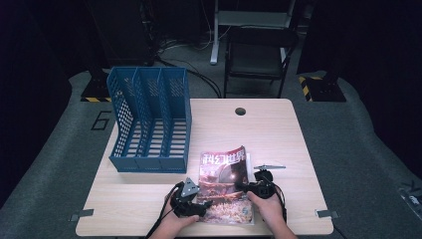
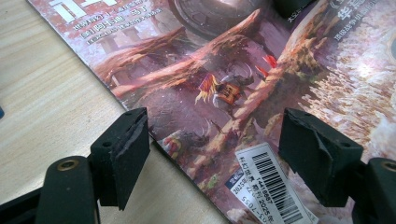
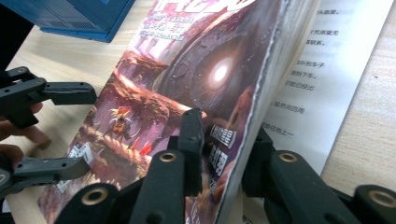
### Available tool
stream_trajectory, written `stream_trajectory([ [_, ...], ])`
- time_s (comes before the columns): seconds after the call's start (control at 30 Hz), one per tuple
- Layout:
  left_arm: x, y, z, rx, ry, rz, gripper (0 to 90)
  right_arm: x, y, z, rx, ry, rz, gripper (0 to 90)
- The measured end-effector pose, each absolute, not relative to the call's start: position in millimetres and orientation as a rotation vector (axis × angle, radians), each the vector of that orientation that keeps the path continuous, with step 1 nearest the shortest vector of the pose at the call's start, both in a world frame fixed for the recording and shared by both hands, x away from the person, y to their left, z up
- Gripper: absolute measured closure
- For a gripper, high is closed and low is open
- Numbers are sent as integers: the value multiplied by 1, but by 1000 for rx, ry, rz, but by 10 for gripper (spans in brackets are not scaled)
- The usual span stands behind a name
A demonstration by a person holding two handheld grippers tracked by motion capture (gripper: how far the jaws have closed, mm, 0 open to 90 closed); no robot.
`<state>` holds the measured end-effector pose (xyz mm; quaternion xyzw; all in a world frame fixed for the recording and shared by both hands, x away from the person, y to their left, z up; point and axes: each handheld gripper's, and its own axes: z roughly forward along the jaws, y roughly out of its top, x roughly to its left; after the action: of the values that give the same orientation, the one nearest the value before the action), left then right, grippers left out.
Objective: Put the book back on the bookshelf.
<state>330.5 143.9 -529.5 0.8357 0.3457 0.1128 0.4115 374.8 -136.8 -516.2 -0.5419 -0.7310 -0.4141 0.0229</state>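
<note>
A magazine [image 1: 224, 184] with a reddish fantasy cover [image 2: 224, 70] lies near the front edge of the table. My left gripper [image 1: 201, 204] stands open at its left side. One jaw is over the wood and the other over the cover by the barcode, and neither pad touches [image 2: 215, 140]. My right gripper [image 3: 224, 135] is at the magazine's right edge, shut on the cover and front pages [image 3: 154, 84]. These are lifted off a white printed page below. In the right gripper view, the left gripper [image 3: 88, 128] shows across the cover with its jaws apart.
A blue three-slot file holder [image 1: 149, 119] stands at the table's back left, with its base near the magazine's top corner [image 3: 79, 18]. The wooden table [image 1: 278, 134] has a round cable hole [image 1: 240, 111] at the back. A dark chair [image 1: 259, 55] stands beyond it.
</note>
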Motion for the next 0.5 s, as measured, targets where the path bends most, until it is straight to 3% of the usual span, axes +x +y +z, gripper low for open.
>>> stream_trajectory([
  [0.5,334,145,-529,2110,862,279,241,369,-138,-509,-1644,-2253,-1363,836],
])
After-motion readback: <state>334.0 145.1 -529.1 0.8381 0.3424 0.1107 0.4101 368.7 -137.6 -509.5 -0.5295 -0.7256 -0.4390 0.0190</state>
